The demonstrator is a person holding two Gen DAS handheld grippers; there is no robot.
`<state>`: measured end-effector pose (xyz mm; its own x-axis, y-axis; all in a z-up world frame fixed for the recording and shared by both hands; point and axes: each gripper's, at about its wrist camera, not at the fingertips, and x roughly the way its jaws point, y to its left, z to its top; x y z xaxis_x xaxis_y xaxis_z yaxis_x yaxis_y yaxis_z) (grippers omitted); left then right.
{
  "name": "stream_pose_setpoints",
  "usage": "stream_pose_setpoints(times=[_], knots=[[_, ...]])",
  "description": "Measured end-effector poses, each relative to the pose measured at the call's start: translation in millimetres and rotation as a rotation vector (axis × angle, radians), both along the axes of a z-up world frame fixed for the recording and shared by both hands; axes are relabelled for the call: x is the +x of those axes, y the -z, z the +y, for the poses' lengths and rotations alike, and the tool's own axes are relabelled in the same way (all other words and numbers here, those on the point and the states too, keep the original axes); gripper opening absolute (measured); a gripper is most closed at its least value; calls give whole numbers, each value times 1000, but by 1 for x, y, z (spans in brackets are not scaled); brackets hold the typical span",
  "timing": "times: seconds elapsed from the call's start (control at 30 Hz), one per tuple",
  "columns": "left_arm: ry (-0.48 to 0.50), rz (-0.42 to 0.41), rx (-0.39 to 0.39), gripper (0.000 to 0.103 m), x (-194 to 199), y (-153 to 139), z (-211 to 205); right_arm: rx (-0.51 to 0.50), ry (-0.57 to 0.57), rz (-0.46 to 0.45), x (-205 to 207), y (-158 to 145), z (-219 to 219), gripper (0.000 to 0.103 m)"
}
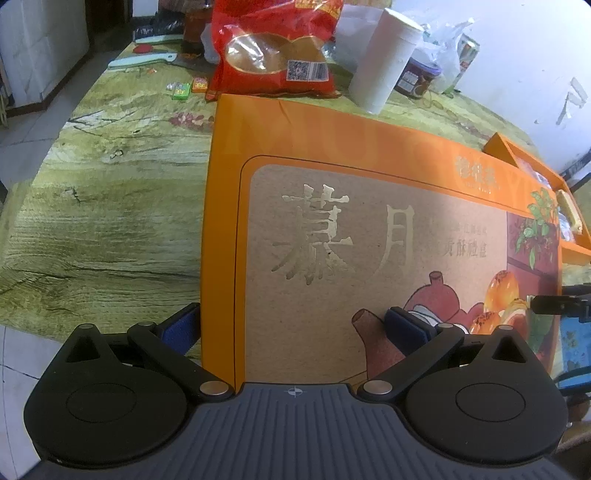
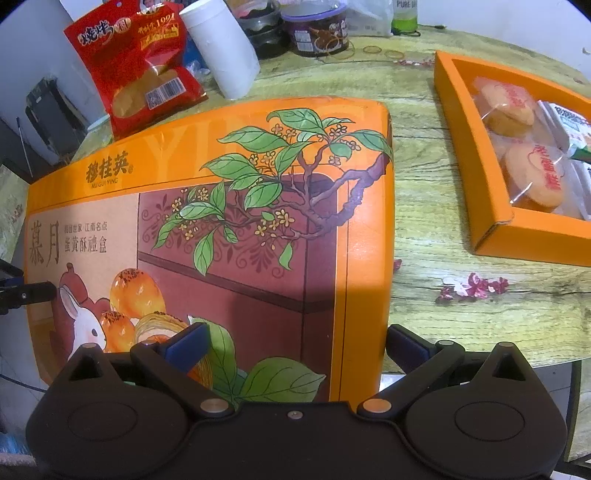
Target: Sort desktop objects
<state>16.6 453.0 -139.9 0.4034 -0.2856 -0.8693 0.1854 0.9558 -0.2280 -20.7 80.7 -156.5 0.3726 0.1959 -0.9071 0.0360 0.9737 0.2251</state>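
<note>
Left hand-held gripper (image 1: 295, 325): black linkage arms, silver pivot pins, blue pads (image 1: 404, 326), grey ribbed body with crosshair mark. Right hand-held gripper (image 2: 295, 343): same black build, blue pads (image 2: 186, 343).

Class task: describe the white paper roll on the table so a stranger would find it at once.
Start at the big orange gift-box lid that fills the wood-patterned table. Just past its far edge, the white roll stands tilted beside a red snack bag. It is the only plain white cylinder there; its neighbours are printed packets and dark tubs.
</note>
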Motion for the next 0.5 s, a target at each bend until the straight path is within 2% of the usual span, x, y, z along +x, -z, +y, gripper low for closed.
stream_pose_setpoints(times=[0.5], knots=[[-4,-46,0,103,-3,-32,-22,9,11,-40,-3,-30,-19,103]])
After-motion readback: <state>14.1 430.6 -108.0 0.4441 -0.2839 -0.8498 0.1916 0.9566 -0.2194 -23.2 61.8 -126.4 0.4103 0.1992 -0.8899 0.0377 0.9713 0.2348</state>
